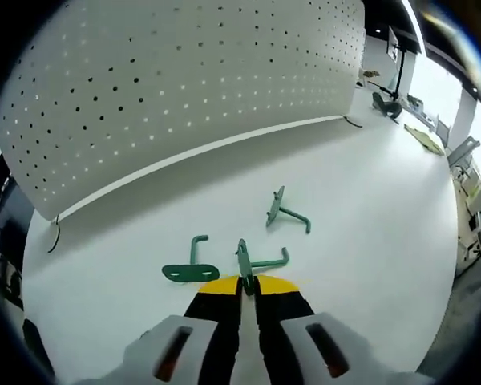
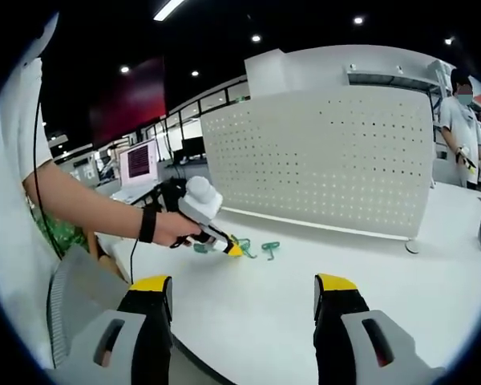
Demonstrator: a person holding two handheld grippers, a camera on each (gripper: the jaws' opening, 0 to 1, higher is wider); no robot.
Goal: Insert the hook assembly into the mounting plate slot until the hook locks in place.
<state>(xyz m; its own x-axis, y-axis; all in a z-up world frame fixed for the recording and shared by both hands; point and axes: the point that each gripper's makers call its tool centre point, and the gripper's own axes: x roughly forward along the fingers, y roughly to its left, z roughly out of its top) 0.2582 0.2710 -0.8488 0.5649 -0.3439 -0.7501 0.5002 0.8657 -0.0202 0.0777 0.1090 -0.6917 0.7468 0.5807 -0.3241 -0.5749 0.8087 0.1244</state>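
Observation:
My left gripper point(image 1: 247, 282) is shut on the flat plate of a green hook point(image 1: 244, 263), whose bent rod point(image 1: 271, 261) sticks out to the right just above the white table point(image 1: 369, 265). A second green hook point(image 1: 191, 269) lies flat just left of it. A third hook point(image 1: 284, 210) stands tilted farther back. Behind them rises the white pegboard point(image 1: 184, 88). In the right gripper view, a person's hand holds the left gripper point(image 2: 234, 250) low over the hooks point(image 2: 270, 247) in front of the pegboard point(image 2: 329, 160). My right gripper point(image 2: 243, 293) is open, holding nothing, well back from them.
The table edge point(image 2: 184, 345) runs close under my right gripper. A person point(image 2: 461, 112) stands at the far right beside the pegboard. Monitors point(image 2: 136, 164) sit at the back left. Green tools point(image 1: 385, 103) lie on a farther table, past the pegboard's right end.

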